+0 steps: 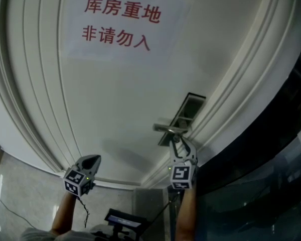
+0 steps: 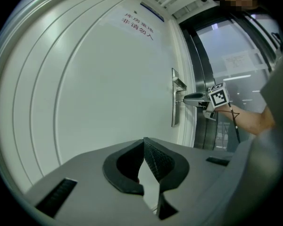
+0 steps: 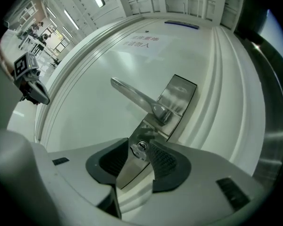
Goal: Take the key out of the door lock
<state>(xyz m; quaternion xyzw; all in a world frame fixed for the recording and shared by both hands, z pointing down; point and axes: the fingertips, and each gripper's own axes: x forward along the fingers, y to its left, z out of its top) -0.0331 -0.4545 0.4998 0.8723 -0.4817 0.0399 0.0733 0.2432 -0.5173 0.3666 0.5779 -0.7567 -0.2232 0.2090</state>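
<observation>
Pointing at lock (image 3: 142,145): R gripper (image 1: 177,140), tips right up at the plate (image 3: 178,97), just under the handle (image 3: 132,95).
R jaws: spread apart, one on each side of the key (image 3: 138,148); can't tell if the pads touch it.
Key: in the lock, small + shiny, sits btwn the R tips.
L gripper (image 2: 144,142): tips pressed together, nothing in them.
L spot: held low + off to the left, well apart from the lock, facing the door (image 1: 120,104).
Arms: bare forearm (image 1: 188,211) behind R gripper, another behind L.
Plate: long, silver, flat on the door near its right edge; lock is in its low part.
Handle: silver bar, sticks out sideways to the left, above the key.
Door: white, w/ raised lines near its edge.
Sign (image 1: 121,20): white paper w/ red print, stuck high on the door, well above the handle.
Past door: dark frame (image 1: 251,149) + glass (image 1: 271,195) on the right side.
</observation>
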